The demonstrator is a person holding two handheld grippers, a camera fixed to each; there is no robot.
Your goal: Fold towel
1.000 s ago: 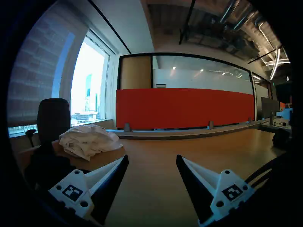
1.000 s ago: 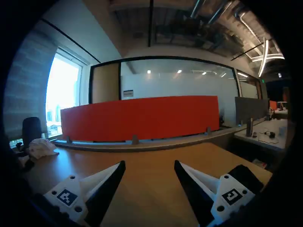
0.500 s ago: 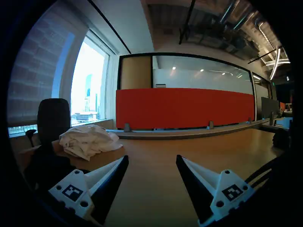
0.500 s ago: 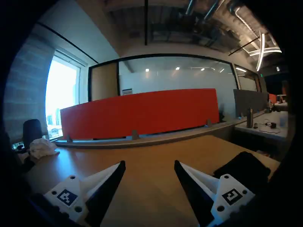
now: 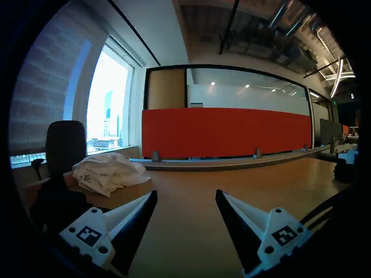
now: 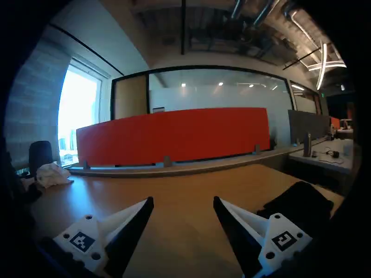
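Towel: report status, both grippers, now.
Left gripper open, empty. Right gripper open, empty. Towel crumpled on table, untouched, off left in both views. No obstruction on the way.

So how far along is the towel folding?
Nothing looks done: the towel lies in a crumpled heap at the far left of the desk. Nothing is in hand: the left tongs and right tongs are open and empty above bare wood. Left to do: reach the towel, grip it, spread it flat, and fold it.
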